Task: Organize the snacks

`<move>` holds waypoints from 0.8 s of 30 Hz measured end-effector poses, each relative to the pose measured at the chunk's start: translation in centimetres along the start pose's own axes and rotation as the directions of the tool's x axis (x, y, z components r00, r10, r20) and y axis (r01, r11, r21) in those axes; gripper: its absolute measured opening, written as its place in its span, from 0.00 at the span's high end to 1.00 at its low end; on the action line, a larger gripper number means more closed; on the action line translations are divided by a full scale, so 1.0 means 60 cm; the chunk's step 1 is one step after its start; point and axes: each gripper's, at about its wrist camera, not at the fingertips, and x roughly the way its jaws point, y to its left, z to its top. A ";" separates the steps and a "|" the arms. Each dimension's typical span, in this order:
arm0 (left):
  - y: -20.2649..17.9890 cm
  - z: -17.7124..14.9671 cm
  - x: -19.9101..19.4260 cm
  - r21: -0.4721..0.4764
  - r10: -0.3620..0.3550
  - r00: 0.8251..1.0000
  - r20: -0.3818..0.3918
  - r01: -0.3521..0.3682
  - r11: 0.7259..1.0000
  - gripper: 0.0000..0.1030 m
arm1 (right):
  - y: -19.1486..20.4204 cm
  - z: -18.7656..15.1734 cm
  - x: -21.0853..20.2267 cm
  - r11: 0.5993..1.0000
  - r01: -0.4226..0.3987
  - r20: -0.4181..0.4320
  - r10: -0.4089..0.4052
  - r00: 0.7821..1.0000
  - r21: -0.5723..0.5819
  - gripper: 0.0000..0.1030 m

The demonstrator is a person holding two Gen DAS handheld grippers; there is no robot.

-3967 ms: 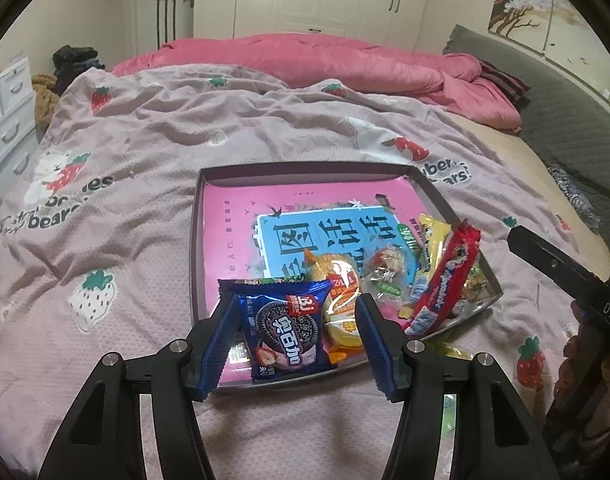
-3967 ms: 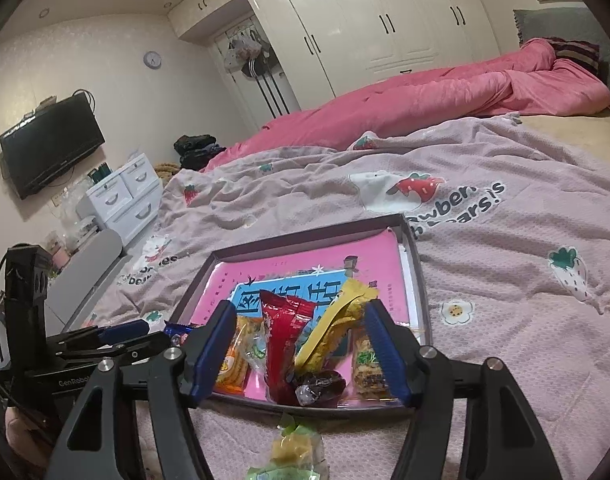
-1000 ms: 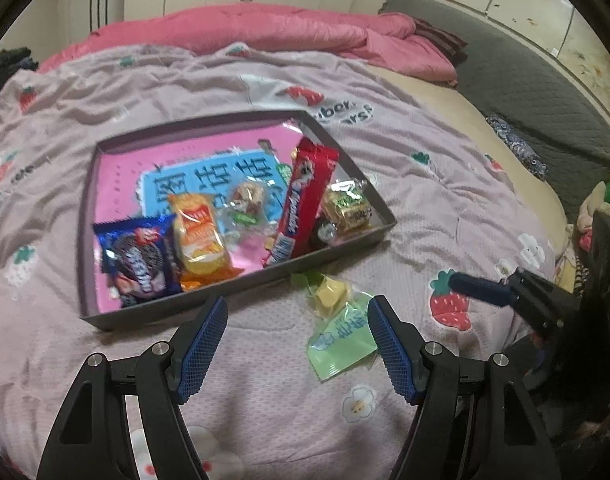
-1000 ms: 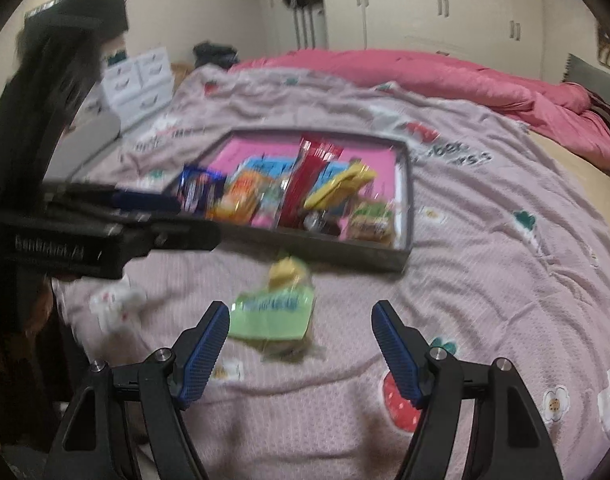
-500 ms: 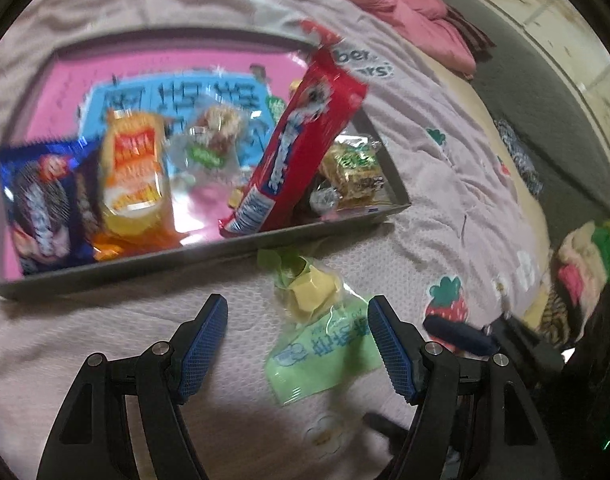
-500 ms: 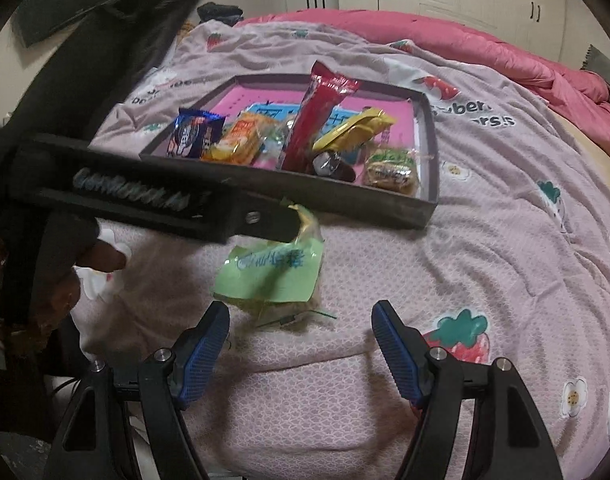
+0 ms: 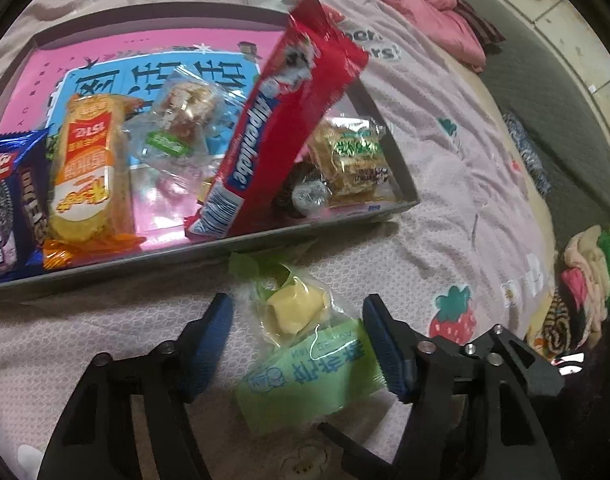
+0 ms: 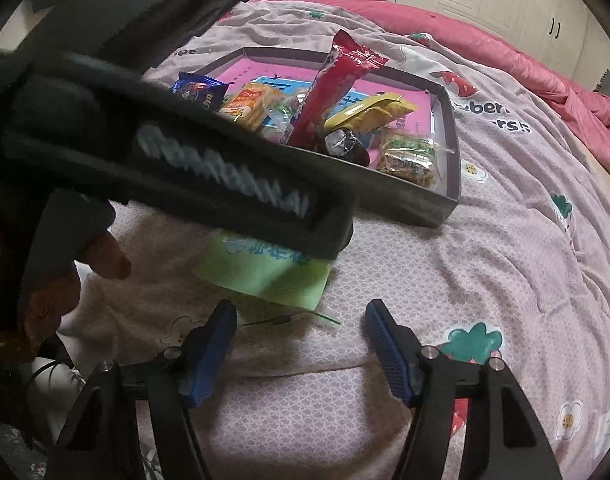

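1. The left gripper (image 7: 297, 336) has been brought down over the green snack packet (image 7: 305, 368), which a second ago lay well ahead of it; the packet now lies between the blue fingers (image 7: 209, 336), on the bedspread (image 7: 445, 240) just near of the tray (image 7: 209, 250)
2. The left fingers have just been closing, yet they are still spread: a gap is seen at the left pad, and whether the right pad touches the wrapper cannot be told, so the packet is not yet pinched
3. The right gripper (image 8: 301, 340) has also been lowered, and its fingers have just been closing with nothing between them; they remain spread, with the packet just beyond their tips, half hidden by the left gripper's body
4. In the tray the red wafer pack (image 7: 281, 128), orange cake pack (image 7: 85, 168) and the other snacks are unmoved
5. It is judged that the last stray snack is about to be grasped, to be lifted over the near rim into the tray
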 end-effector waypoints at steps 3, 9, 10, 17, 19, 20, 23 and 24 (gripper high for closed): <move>-0.008 0.001 0.007 0.007 0.006 1.000 -0.002 -0.006 1.000 0.44 | -0.003 0.002 0.004 1.000 -0.007 0.001 0.007 1.000 0.001 0.41; 0.013 0.002 -0.004 0.006 -0.011 1.000 0.006 0.011 1.000 0.57 | 0.010 0.010 0.016 0.999 -0.009 0.006 0.009 1.000 -0.050 0.48; 0.017 0.001 -0.008 0.007 -0.011 1.000 0.007 0.011 1.000 0.59 | 0.013 0.010 0.018 0.998 -0.007 0.007 0.007 1.000 -0.059 0.51; 0.046 -0.016 -0.036 0.029 0.024 0.999 0.029 -0.024 0.999 0.61 | 0.025 0.017 0.033 0.996 -0.011 0.006 0.011 1.000 -0.089 0.55; 0.058 -0.025 -0.045 0.035 0.027 0.999 0.030 -0.029 0.999 0.62 | 0.018 0.018 0.031 0.997 -0.020 0.007 0.021 1.000 -0.071 0.56; 0.064 -0.029 -0.050 0.035 0.029 0.999 0.033 -0.030 0.999 0.62 | 0.015 0.018 0.027 0.998 -0.017 0.017 0.018 1.000 -0.063 0.57; 0.074 -0.036 -0.068 0.044 0.019 0.999 0.048 -0.021 0.999 0.62 | 0.004 0.019 0.014 0.999 -0.050 0.043 0.051 0.998 -0.018 0.65; 0.075 -0.038 -0.074 0.049 0.020 0.998 0.059 -0.023 0.999 0.62 | -0.003 0.020 0.009 0.998 -0.061 0.059 0.060 0.996 0.009 0.65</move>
